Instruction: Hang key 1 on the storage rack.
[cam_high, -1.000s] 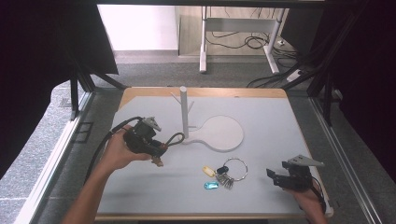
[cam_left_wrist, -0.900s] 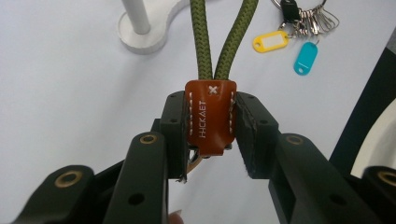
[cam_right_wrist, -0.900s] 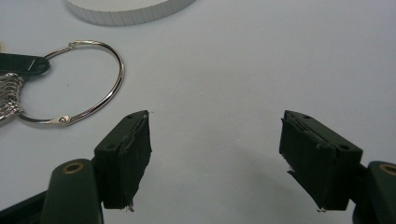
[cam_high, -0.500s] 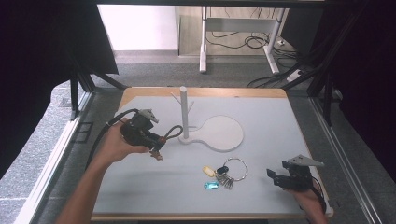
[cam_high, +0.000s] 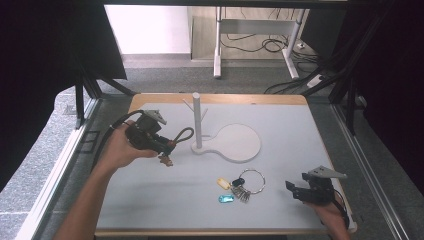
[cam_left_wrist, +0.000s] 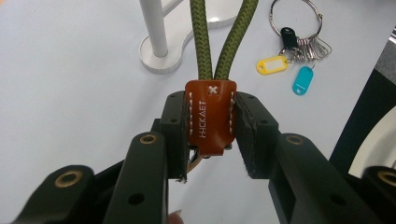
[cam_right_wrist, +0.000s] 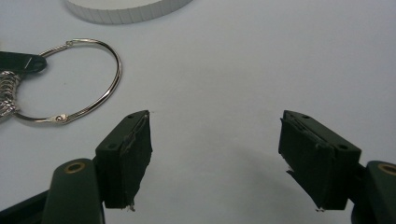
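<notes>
My left gripper is shut on the brown leather tab of a keychain with a green rope loop. It is held above the table, left of the white peg stand. A key ring with keys and yellow and blue tags lies flat on the table. My right gripper rests open near the front right corner, just right of the ring, nothing between its jaws.
The stand's round white base lies mid-table behind the key ring. The table's wooden edge runs along the back. A dark frame borders the left side.
My left gripper with the rope keychain has lifted and moved toward the back left, the loop now pointing at the stand. The right gripper has stayed put.
</notes>
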